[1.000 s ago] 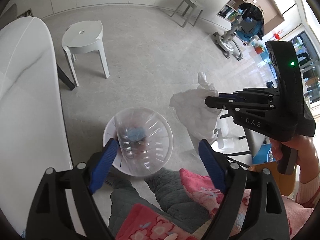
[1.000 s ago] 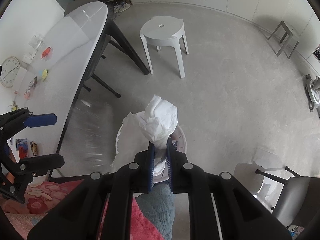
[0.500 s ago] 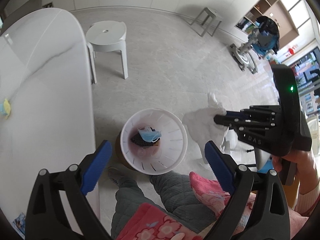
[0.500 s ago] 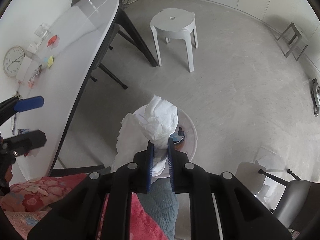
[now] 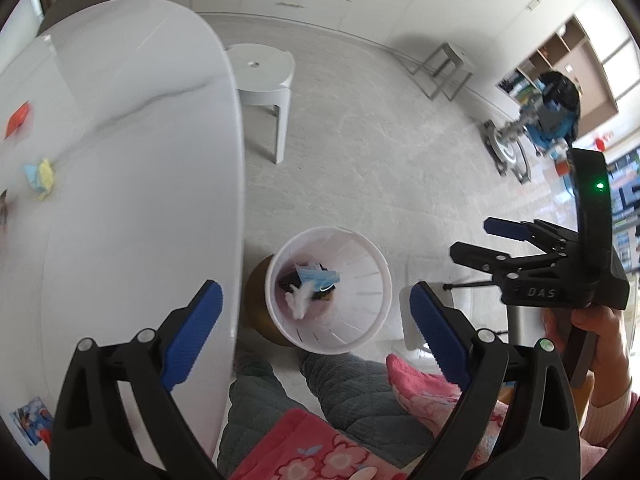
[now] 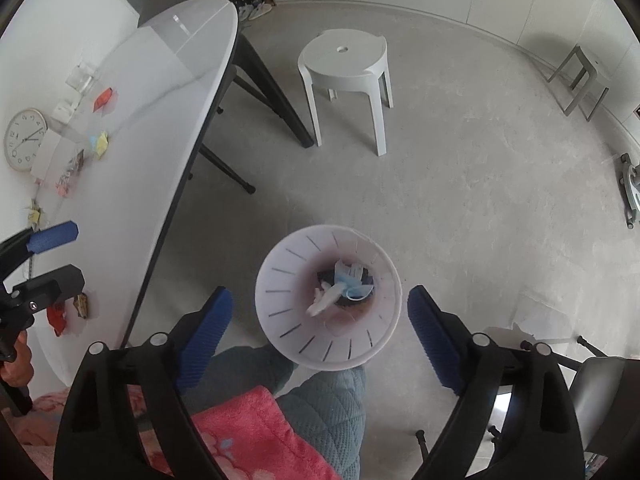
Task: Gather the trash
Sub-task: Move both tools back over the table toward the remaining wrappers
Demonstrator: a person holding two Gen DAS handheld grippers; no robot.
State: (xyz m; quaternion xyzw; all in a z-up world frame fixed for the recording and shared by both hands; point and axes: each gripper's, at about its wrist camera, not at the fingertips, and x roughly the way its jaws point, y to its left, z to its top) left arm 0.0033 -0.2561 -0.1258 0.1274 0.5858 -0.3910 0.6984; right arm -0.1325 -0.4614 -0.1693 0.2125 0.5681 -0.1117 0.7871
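Left wrist view. At the bottom of the frame, left gripper point(image 5: 316, 312), blue pads spread about as wide as they go, nothing between them, having just finished opening a little further. Framed between the pads, low centre: white slotted wastebasket point(image 5: 362, 280) on the floor, just beside the edge of the white table point(image 5: 120, 200) that fills the left half. Inside the basket: a white crumpled tissue point(image 5: 299, 300), a blue face mask point(image 5: 318, 277) and something dark beneath, not identifiable. At the right edge, right gripper point(image 5: 476, 238) held in a hand point(image 5: 596, 332), pads apart and empty. On the table at far left, more scraps: yellow and blue paper wad point(image 5: 40, 174), red scrap point(image 5: 18, 120).

Right wrist view. Right gripper point(image 6: 320, 320) directly over the wastebasket point(image 6: 280, 280), jaws just sprung wide, holding nothing; tissue point(image 6: 324, 300) lying inside on the mask point(image 6: 352, 280), so drop apparently completed. At the left edge, left gripper point(image 6: 56, 254) over the table point(image 6: 160, 120), open and empty. On the table: yellow paper wad point(image 6: 102, 144), red scrap point(image 6: 103, 98), wrappers point(image 6: 70, 176), a round clock point(image 6: 25, 140) lying flat.

Likely good practice for the step: lift the right gripper clear of the rim before swinging away, to avoid tipping the light basket; send the left toward the nearest scrap, pads straddling it, closing low against the tabletop.
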